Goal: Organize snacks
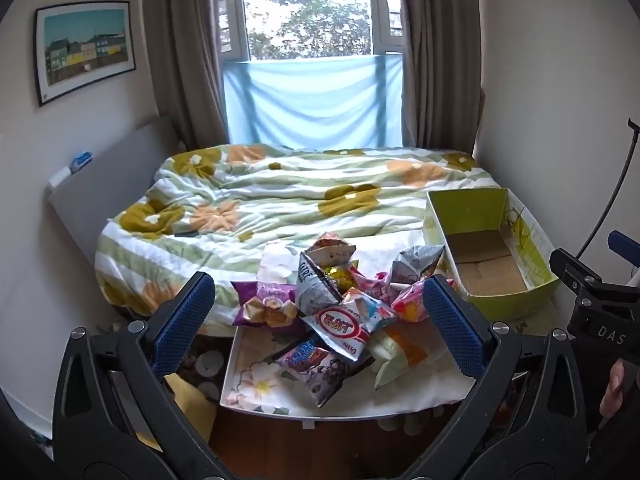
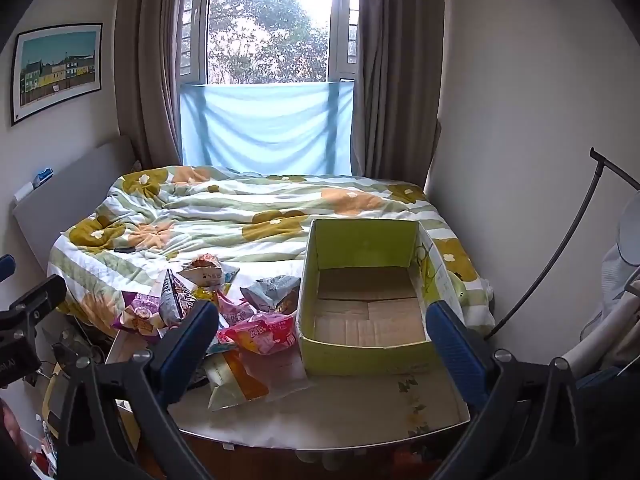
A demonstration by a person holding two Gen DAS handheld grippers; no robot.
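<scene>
A pile of snack bags (image 1: 340, 300) lies on a white floral tray-table (image 1: 256, 392) at the foot of the bed; it also shows in the right wrist view (image 2: 224, 312). An empty yellow-green cardboard box (image 1: 488, 256) stands to the right of the pile, open side up, and fills the middle of the right wrist view (image 2: 364, 300). My left gripper (image 1: 320, 320) is open and empty, held back from the pile. My right gripper (image 2: 320, 340) is open and empty, in front of the box. The right gripper's body shows at the left wrist view's right edge (image 1: 596, 304).
The bed with a flowered quilt (image 1: 280, 192) lies behind the table, under a window with curtains (image 1: 180, 52). A grey headboard (image 1: 104, 184) stands at the left wall. A black curved stand (image 2: 560, 248) and a fan are at the right. Clutter lies on the floor at left.
</scene>
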